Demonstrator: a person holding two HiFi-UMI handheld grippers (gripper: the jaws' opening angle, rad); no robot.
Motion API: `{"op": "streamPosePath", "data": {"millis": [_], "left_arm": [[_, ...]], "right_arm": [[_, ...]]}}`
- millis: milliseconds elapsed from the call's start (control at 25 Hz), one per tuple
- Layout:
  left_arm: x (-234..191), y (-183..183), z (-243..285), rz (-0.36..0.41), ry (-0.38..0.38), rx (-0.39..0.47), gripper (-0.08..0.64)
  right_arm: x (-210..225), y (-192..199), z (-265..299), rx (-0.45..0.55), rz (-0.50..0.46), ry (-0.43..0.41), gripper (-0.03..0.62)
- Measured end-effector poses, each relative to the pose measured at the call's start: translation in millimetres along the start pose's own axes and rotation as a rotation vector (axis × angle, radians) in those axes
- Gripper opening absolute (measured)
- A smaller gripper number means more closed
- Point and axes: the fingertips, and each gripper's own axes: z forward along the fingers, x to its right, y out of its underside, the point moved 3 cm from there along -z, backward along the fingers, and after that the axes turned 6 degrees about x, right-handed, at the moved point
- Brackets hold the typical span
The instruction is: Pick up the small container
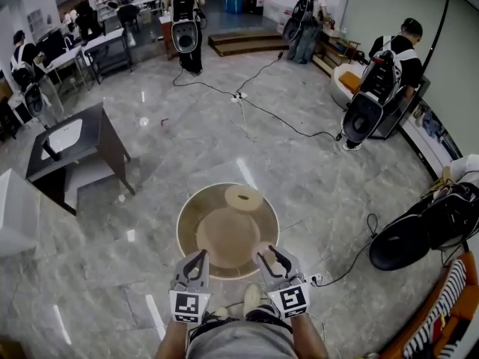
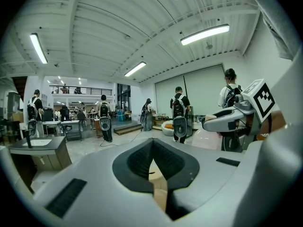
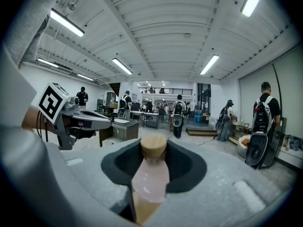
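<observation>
**Hazard 1:** the small container (image 3: 150,178), a smooth pink body with a wooden cap (image 3: 154,145), may slip or tilt out of the pinch. Likely cause: rounded sides gripped along a narrow band.

**Hazard 2:** a forward swing could knock the pale disc (image 1: 244,197) lying toward the far edge of the round table (image 1: 188,214).

**Right gripper** (image 1: 271,259): jaws moderately spread, pads clamped on the container at the table's near right edge. Whether it is lifted or resting cannot be told.

**Left gripper** (image 1: 196,259): jaws pressed together, empty, at the near edge.
</observation>
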Motion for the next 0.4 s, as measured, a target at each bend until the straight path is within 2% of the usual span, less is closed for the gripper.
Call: {"op": "streamPosePath", "data": {"millis": [400], "left_arm": [[9.5, -1.4, -4.8, -0.01, 0.0, -0.008, 0.017]], "right_arm": [[-1.7, -3.2, -4.9, 0.001, 0.007, -0.014, 0.135]]}}
